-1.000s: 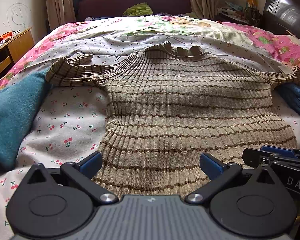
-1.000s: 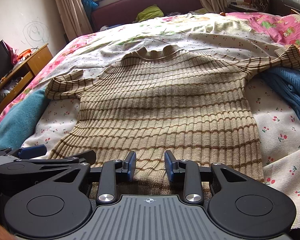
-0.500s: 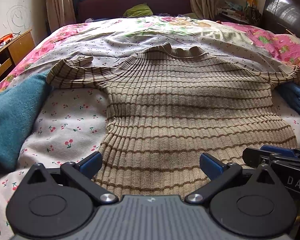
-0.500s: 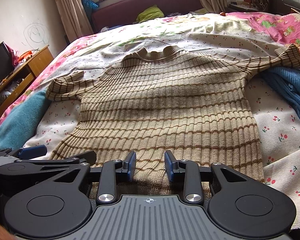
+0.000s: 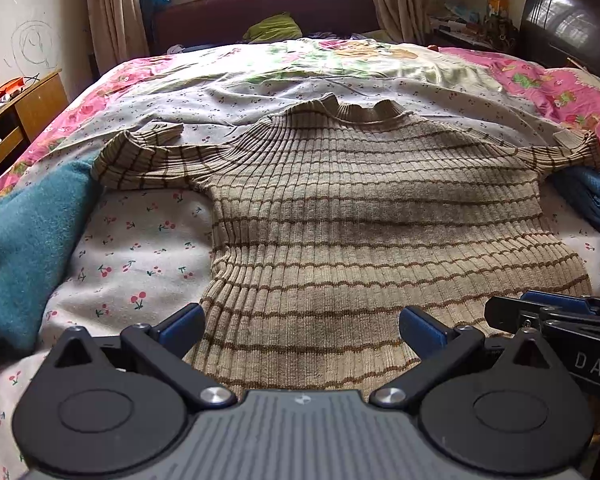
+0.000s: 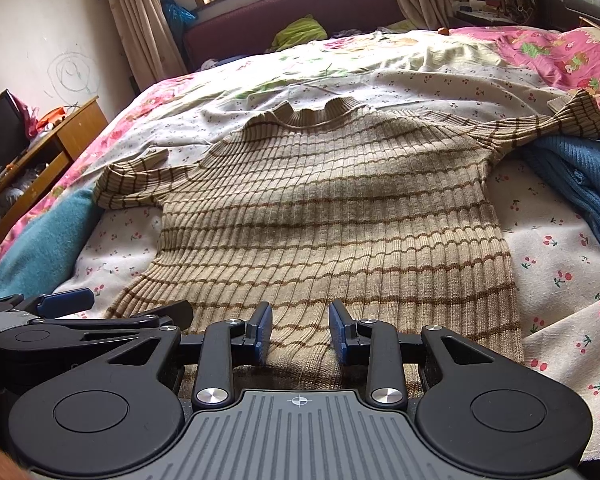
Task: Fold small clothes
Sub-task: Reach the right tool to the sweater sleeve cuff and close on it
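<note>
A beige ribbed sweater (image 5: 364, 216) with thin brown stripes lies flat on the bed, collar far, sleeves spread to both sides. My left gripper (image 5: 300, 324) hovers over the near left part of its hem, open wide, with nothing gripped. My right gripper (image 6: 301, 334) is over the middle of the hem (image 6: 300, 360). Its blue pads (image 6: 262, 334) stand a small gap apart, with knit showing between and below them but not pinched. Each gripper shows at the edge of the other's view: the right gripper (image 5: 548, 316) and the left gripper (image 6: 100, 316).
A cherry-print sheet (image 5: 140, 248) covers the bed. A teal cloth (image 5: 24, 240) lies on the left under the sleeve end and a blue knit garment (image 6: 580, 176) on the right. A wooden desk (image 6: 40, 160) stands left of the bed, with a dark headboard and window beyond.
</note>
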Demonstrator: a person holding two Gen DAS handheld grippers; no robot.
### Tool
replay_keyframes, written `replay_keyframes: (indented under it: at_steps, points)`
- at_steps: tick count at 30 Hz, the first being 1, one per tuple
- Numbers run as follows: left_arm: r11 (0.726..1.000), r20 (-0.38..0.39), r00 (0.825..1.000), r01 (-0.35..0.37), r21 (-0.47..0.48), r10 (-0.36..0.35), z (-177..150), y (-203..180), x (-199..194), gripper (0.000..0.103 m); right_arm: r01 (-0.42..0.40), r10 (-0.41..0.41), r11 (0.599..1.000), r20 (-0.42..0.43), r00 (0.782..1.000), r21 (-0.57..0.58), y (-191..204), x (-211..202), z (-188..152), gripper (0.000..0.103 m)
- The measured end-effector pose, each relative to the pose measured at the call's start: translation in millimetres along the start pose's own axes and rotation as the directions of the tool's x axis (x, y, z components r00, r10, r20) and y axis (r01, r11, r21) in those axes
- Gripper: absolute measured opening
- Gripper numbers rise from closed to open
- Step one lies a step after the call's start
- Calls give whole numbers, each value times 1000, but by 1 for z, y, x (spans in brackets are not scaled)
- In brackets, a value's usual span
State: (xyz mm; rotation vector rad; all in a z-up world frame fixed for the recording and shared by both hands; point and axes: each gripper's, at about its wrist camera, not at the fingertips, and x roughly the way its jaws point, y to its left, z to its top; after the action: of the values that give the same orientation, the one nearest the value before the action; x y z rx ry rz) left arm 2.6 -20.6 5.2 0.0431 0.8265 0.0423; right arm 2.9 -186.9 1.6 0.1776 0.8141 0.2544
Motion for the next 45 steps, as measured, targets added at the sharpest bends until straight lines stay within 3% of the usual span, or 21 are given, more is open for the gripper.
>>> replay_keyframes:
  at_steps: [14, 21, 31, 40, 45]
  points:
    - [993, 45, 999, 14, 115, -19, 34, -33, 5, 103, -5, 3, 999, 65, 998, 44, -26, -9, 23, 31]
    - [973, 77, 993, 75, 218, -94, 69, -79, 14, 103, 75, -97, 988, 162, 982, 138, -82, -14, 54, 37]
    - [913, 31, 972, 207, 351, -233, 96, -160, 58, 103, 227, -301, 918, 198, 933, 327, -195, -2, 105, 37]
    - [894, -19, 955, 283, 347, -295, 99, -187, 99, 103, 260, -364, 848, 151, 919, 461, -260, 30, 147, 42]
    - [875, -35, 943, 321, 361, -331, 102, -202, 111, 103, 296, -421, 802, 139, 896, 519, -285, 35, 163, 46]
